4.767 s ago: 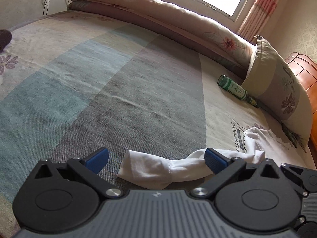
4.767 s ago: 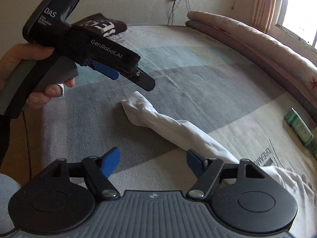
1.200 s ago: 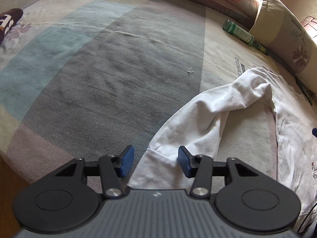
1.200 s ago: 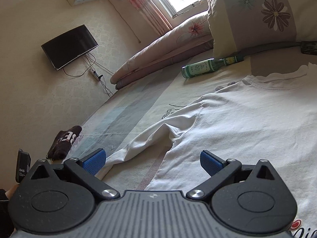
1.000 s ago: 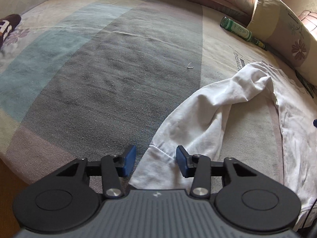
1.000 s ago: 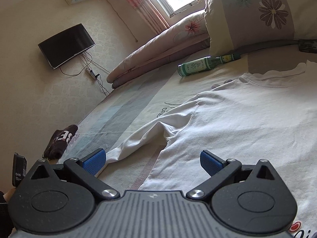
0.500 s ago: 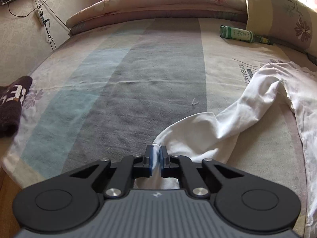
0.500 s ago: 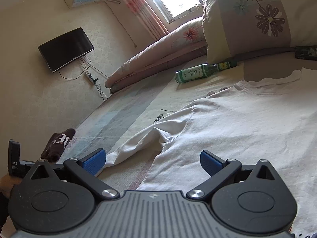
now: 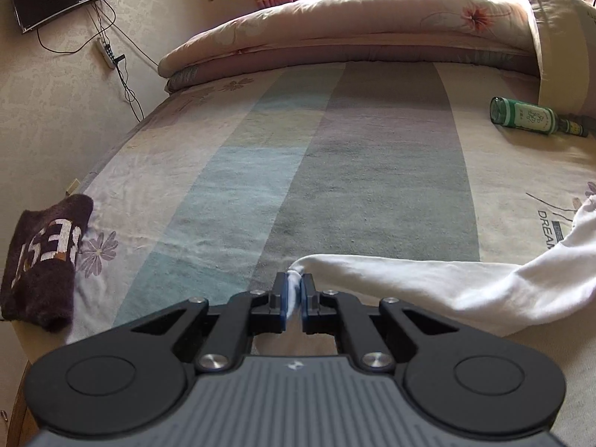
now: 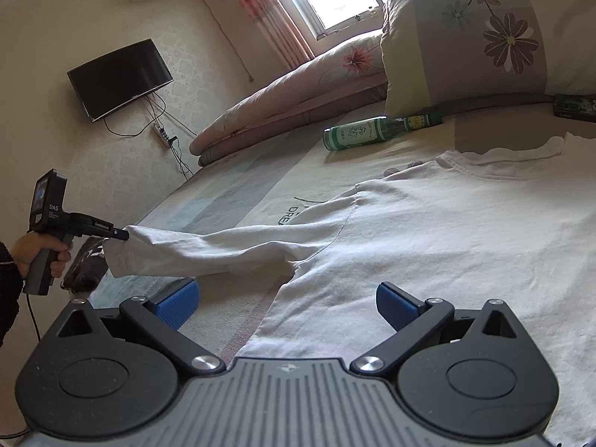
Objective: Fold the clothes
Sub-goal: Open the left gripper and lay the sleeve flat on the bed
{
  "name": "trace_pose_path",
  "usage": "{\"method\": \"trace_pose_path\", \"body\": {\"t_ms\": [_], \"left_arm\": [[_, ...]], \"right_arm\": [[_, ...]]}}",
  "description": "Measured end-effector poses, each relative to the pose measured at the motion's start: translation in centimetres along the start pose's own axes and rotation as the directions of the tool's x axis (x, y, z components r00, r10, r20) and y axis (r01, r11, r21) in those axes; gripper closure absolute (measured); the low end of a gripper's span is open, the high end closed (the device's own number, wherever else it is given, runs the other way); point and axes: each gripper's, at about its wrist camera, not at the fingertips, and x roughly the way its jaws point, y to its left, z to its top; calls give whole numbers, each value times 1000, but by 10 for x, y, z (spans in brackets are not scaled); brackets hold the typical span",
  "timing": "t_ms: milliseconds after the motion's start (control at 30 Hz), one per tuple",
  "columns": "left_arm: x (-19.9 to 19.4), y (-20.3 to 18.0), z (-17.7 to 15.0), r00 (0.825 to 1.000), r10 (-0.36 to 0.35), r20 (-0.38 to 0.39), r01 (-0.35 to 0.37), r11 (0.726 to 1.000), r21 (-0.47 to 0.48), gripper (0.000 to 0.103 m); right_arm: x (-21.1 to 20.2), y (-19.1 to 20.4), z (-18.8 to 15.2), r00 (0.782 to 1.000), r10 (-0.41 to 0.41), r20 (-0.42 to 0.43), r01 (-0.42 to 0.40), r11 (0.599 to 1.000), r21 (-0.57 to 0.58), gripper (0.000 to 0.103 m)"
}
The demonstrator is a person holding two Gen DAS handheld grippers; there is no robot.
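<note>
Striped bedspread [image 9: 372,171] carries the white shirt [image 10: 447,231], its sleeve cuff [image 9: 294,279] pinched thinly, it seems, in the left gripper [image 9: 294,294] and lifted leftward of the shirt body, so it may slip free, while the right gripper [image 10: 287,301] gapes empty over the shirt's side.

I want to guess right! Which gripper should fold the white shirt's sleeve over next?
Probably the left. The left gripper is shut on the sleeve cuff, holding it off the bed. The right gripper is open above the white shirt, holding nothing.
</note>
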Motion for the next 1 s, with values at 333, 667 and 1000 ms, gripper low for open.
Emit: {"method": "trace_pose_path", "body": {"t_ms": [333, 667, 1000], "left_arm": [[67, 10, 46, 997, 44, -57, -49, 993, -104, 78], [75, 18, 19, 991, -127, -39, 111, 953, -280, 63], [90, 16, -45, 954, -296, -42, 224, 803, -553, 59]], "right_arm": [[17, 5, -10, 996, -73, -58, 69, 996, -64, 0], [26, 12, -15, 991, -110, -73, 101, 988, -114, 0], [26, 12, -15, 993, -96, -68, 89, 991, -102, 0]]}}
